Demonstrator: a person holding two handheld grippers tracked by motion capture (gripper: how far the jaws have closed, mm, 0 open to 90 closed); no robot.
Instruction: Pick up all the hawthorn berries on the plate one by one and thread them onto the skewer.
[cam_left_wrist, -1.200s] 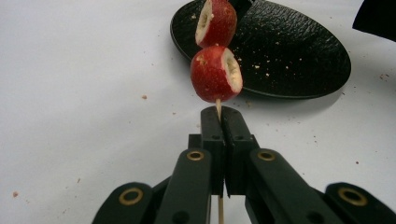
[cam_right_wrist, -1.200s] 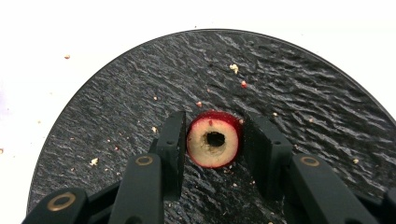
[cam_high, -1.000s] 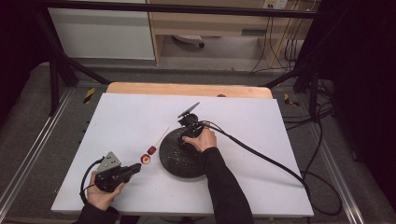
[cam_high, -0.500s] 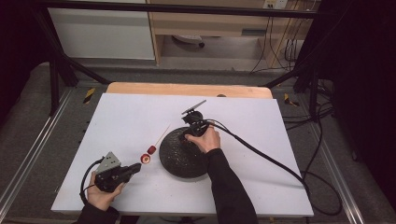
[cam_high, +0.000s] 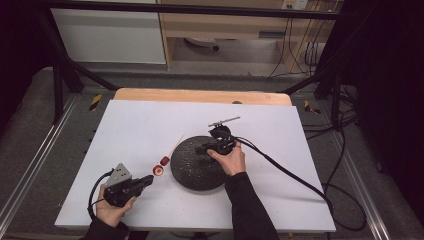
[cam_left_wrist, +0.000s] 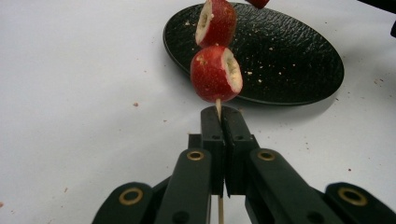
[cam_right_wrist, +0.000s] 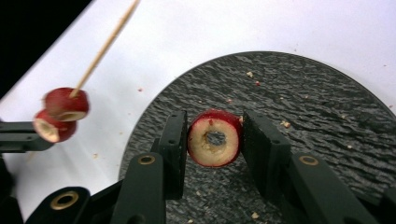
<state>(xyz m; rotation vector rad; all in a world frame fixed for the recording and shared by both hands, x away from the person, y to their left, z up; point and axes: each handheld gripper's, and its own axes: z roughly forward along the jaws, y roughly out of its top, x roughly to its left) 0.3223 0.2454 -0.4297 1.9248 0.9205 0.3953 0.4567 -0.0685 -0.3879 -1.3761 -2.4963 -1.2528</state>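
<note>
- Left gripper (cam_left_wrist: 219, 114): jaws closed on a thin wooden skewer (cam_left_wrist: 217, 106) that carries two red cored fruit rings (cam_left_wrist: 215, 74) just above the jaw tips.
- Right gripper (cam_right_wrist: 214, 135): jaws pressed on a third red cored fruit ring (cam_right_wrist: 214, 138), held between the pads over the round black textured plate (cam_right_wrist: 303, 107).
- White table (cam_high: 140, 125) beneath.

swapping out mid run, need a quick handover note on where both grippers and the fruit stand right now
Left gripper: jaws shut on the thin wooden skewer, low beside the plate.
Right gripper: jaws shut on a cored red fruit piece, above the round black textured plate.
Done: two cored red fruit pieces are threaded on the skewer.
Left: bring the held piece to the skewer's free tip, push it on, then release. No more fruit is visible on the plate, just crumbs.
</note>
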